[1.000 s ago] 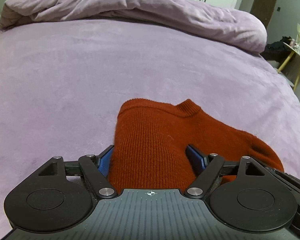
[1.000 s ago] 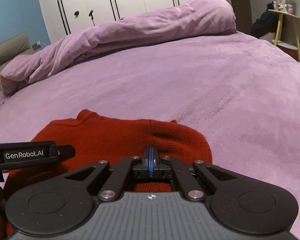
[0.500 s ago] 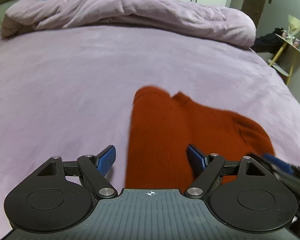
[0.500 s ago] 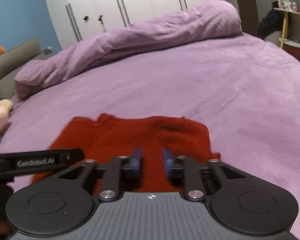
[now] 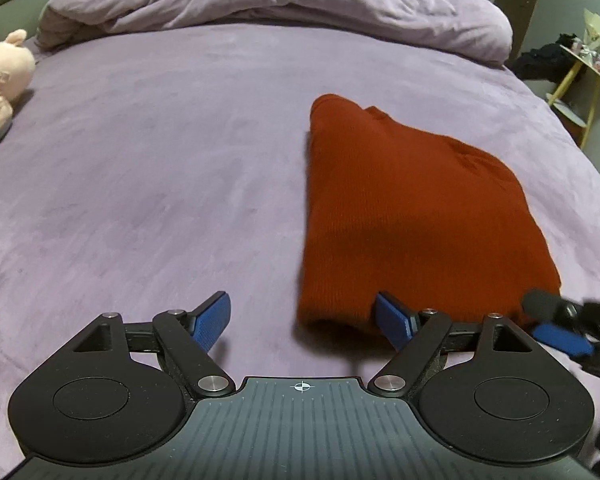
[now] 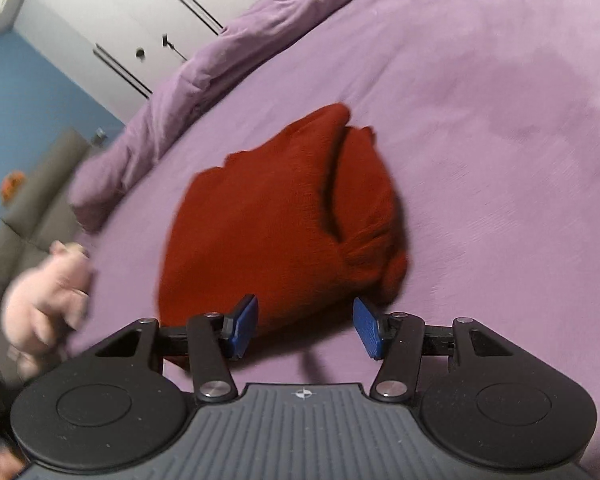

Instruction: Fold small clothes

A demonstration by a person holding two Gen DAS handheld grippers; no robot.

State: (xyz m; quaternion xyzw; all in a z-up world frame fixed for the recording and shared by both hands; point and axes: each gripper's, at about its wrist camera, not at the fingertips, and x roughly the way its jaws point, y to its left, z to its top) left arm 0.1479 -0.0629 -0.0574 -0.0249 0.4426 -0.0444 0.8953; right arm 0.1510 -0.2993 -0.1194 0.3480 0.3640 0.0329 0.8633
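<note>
1. A purple bed (image 5: 148,184) fills both views, with a rumpled duvet (image 5: 284,4) along its far edge.
2. A red knit sweater (image 5: 400,216) lies folded on the bed, near both grippers.
3. A pink plush toy (image 5: 0,80) sits at the bed's left side.
4. The left gripper (image 5: 306,320) is spread wide, holding nothing.
5. The right gripper (image 6: 306,326) also gapes, empty.

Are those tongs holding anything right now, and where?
Nothing is held. Both the left tongs and right tongs are open, and the folded rust-red knitted sweater lies loose on the purple bedspread.
</note>
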